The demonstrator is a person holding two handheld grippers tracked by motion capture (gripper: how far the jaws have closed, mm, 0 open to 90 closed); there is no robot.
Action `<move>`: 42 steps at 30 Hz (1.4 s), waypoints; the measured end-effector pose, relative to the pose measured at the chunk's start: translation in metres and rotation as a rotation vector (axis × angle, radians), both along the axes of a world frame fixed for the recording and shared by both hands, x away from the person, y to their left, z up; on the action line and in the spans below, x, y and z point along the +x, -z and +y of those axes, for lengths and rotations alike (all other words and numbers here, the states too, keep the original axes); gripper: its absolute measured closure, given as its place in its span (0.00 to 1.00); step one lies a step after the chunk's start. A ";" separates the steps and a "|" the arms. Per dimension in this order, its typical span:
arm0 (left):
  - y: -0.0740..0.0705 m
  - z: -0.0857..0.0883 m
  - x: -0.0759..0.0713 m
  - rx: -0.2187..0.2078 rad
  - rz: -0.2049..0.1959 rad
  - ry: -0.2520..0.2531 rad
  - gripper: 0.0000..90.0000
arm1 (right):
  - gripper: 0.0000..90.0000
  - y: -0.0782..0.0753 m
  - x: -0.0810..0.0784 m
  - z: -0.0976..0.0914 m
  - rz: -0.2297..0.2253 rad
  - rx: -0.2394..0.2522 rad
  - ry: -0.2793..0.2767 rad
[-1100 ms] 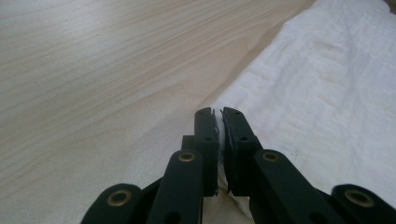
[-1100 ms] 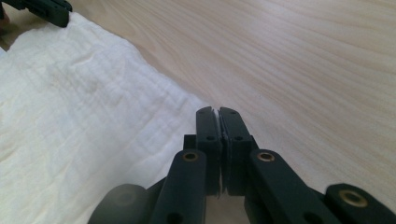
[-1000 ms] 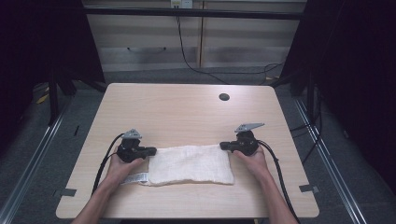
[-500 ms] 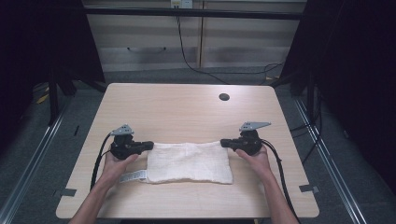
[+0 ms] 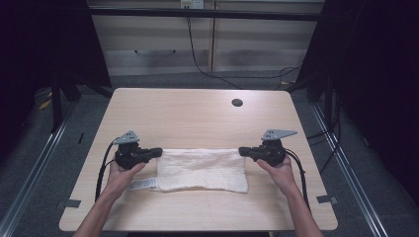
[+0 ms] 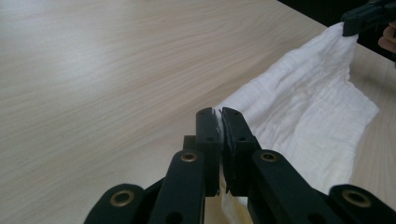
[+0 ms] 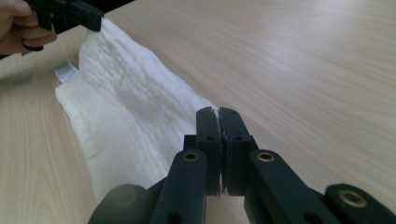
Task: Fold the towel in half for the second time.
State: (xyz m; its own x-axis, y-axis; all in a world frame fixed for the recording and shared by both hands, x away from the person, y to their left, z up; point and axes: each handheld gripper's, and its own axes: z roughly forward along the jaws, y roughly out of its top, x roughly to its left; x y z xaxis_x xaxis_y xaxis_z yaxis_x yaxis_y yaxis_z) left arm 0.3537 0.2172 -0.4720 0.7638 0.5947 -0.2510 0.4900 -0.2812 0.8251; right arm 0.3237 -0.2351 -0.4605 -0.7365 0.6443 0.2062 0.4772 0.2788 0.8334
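Note:
A white folded towel [image 5: 201, 170] lies on the near half of the wooden table [image 5: 197, 116]. My left gripper [image 5: 157, 152] is shut on its far left corner, and my right gripper [image 5: 242, 150] is shut on its far right corner. The far edge runs taut between them, slightly raised. In the left gripper view the jaws of the left gripper [image 6: 219, 114] pinch a sliver of white cloth, and the towel [image 6: 303, 116] stretches to the other gripper [image 6: 369, 16]. In the right gripper view the right gripper [image 7: 218, 114] pinches the towel [image 7: 126, 107] likewise. A small label [image 7: 66, 73] sticks out at the towel's far end.
A round cable hole [image 5: 237, 102] sits in the table's far right part. Black cables trail from both grippers over the table's sides. Grey tape marks [image 5: 72, 203] sit near the front corners. Cabinets [image 5: 197, 44] stand behind the table, and dark frames flank it.
Both hands have risen a little and drawn apart, pulling the towel's far edge straighter and tauter. The towel looks wider and flatter than before. Both grips have stayed shut.

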 end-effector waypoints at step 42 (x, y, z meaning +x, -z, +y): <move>0.005 -0.007 -0.002 0.001 0.009 -0.023 0.96 | 0.97 0.031 -0.073 0.023 0.091 -0.124 -0.144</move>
State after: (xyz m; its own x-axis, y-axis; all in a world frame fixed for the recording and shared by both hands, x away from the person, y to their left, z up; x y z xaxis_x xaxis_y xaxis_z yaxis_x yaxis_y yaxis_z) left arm 0.3518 0.2107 -0.4772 0.7478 0.6119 -0.2575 0.5038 -0.2704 0.8204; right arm 0.2510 -0.2116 -0.4918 -0.8050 0.5580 0.2016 0.4966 0.4479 0.7435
